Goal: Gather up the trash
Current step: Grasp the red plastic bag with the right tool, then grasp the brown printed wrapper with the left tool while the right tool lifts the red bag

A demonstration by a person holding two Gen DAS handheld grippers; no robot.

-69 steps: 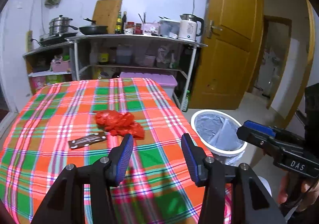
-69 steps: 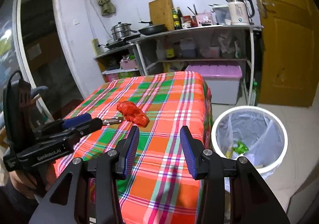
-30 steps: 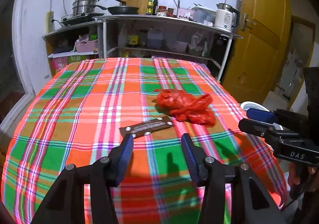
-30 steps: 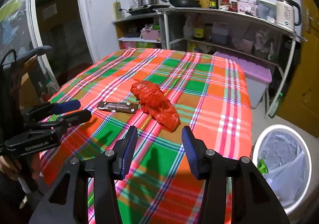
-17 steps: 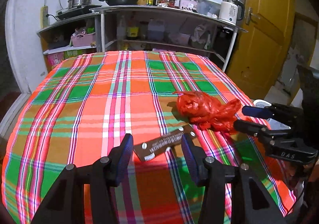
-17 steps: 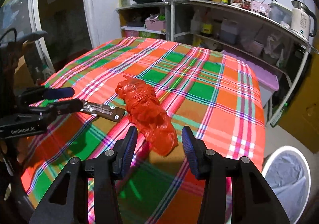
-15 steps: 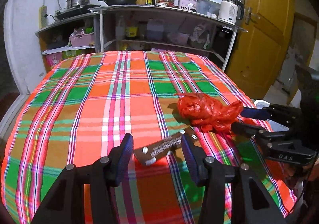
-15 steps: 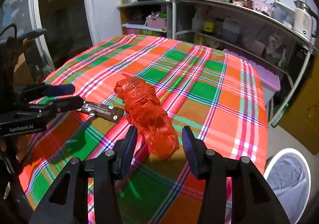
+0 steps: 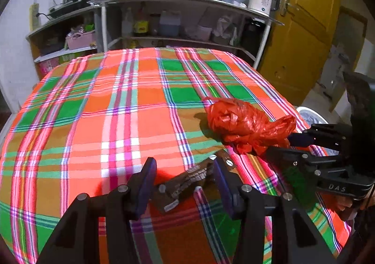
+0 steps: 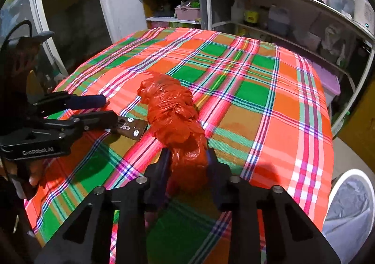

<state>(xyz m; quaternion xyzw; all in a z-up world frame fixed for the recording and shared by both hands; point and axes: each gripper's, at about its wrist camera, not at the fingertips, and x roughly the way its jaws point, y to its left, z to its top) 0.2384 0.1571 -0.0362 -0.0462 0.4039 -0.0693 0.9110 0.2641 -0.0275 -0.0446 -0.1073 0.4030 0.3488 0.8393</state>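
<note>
A crumpled red plastic bag (image 10: 171, 109) lies on the plaid tablecloth (image 10: 246, 90). My right gripper (image 10: 187, 160) has its jaws closing around the bag's near end, and the pads press into the plastic. From the left wrist view the same bag (image 9: 241, 120) shows with the right gripper (image 9: 283, 144) at its right tip. A brown snack wrapper (image 9: 187, 181) lies flat beside the bag. My left gripper (image 9: 184, 167) stands open with the wrapper between its fingers, pads apart from it. The right wrist view shows that left gripper (image 10: 109, 110) over the wrapper (image 10: 131, 129).
A white bin (image 10: 337, 184) with a grey liner stands on the floor off the table's right edge, partly seen as the bin (image 9: 309, 113) behind the right gripper. Metal kitchen shelves (image 9: 182, 5) with pots and a kettle stand behind the table. A yellow door (image 9: 304, 29) is at right.
Both grippers came forward and down to the table. The right jaws narrowed onto the red bag's end. The left fingers now straddle the brown wrapper.
</note>
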